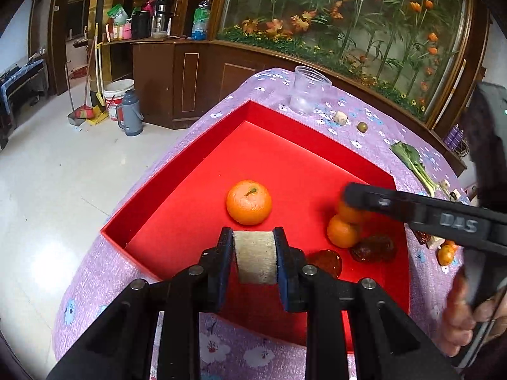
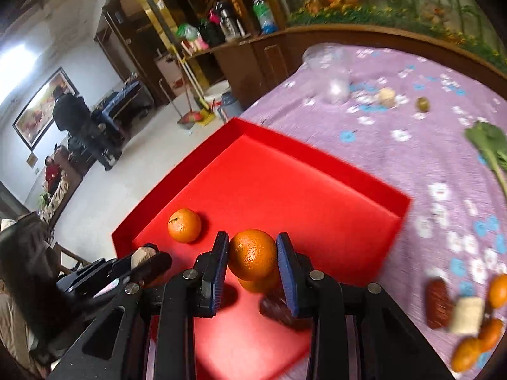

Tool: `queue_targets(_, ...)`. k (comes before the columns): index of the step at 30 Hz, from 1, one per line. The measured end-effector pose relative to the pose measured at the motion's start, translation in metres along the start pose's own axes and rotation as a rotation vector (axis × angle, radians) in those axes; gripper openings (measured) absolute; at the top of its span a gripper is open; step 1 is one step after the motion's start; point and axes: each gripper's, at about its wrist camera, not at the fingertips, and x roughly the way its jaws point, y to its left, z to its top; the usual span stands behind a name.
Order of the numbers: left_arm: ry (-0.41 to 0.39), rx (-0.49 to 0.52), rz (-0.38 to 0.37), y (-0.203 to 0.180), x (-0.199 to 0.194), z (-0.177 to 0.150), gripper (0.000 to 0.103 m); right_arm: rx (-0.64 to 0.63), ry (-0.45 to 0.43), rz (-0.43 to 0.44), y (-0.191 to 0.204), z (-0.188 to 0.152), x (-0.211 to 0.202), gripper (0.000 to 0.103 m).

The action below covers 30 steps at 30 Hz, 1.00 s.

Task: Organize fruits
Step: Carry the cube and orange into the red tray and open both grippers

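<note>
A red tray (image 1: 177, 171) (image 2: 190, 186) lies on the purple flowered cloth. My left gripper (image 1: 255, 243) is shut on a beige block (image 1: 255, 258) above the tray's near side. A tangerine (image 1: 249, 202) (image 2: 184, 224) lies in the tray just beyond it. My right gripper (image 2: 252, 247) is shut on an orange tangerine (image 2: 252, 255) and holds it above another tangerine (image 1: 342, 231) and dark red dates (image 1: 374, 248) in the tray. The right gripper's finger (image 1: 412, 205) reaches in from the right in the left wrist view.
A clear plastic cup (image 1: 309, 90), a pale lump (image 1: 340, 117), a small green fruit (image 1: 362, 126) and a leafy green (image 1: 412, 161) lie on the cloth beyond the tray. More tangerines (image 2: 481, 332), a date and a beige block (image 2: 465, 315) lie right of the tray.
</note>
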Motion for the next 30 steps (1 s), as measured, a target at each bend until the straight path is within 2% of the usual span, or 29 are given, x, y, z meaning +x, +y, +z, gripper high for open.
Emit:
queue_targets(5,-0.004,-0.007,-0.025,0.000,0.002,0.001,0.027,-0.015,0.010,0.003,0.008,0.012,0.019,0.034)
queue_targets(7,-0.011,-0.013,-0.041,0.001,0.001,0.002,0.034,-0.031,0.012,-0.007,0.011,0.015,0.023,0.035)
queue_targets(9,-0.019,-0.015,-0.044,0.000,-0.002,0.002,0.048,-0.038,0.014,-0.012,0.014,0.017,0.029,0.036)
queue_targets(11,-0.023,-0.021,-0.053,0.000,-0.005,0.002,0.053,-0.035,0.010,-0.012,0.015,0.018,0.031,0.036)
queue_targets(14,-0.030,-0.034,-0.057,0.001,-0.010,0.001,0.057,-0.017,-0.005,-0.001,0.015,0.020,0.029,0.048)
queue_targets(15,-0.032,-0.039,-0.056,0.001,-0.011,0.001,0.058,-0.016,-0.015,-0.005,0.015,0.021,0.026,0.051)
queue_targets(23,-0.048,-0.064,-0.066,-0.002,-0.031,-0.003,0.060,0.000,-0.086,-0.028,0.004,0.016,-0.018,0.051)
queue_targets(27,-0.063,-0.059,-0.079,-0.009,-0.044,-0.003,0.064,0.032,-0.125,-0.047,-0.016,0.002,-0.054,0.052)
queue_targets(30,-0.074,-0.048,-0.088,-0.018,-0.052,-0.003,0.066,0.070,-0.161,-0.076,-0.039,-0.012,-0.087,0.056)
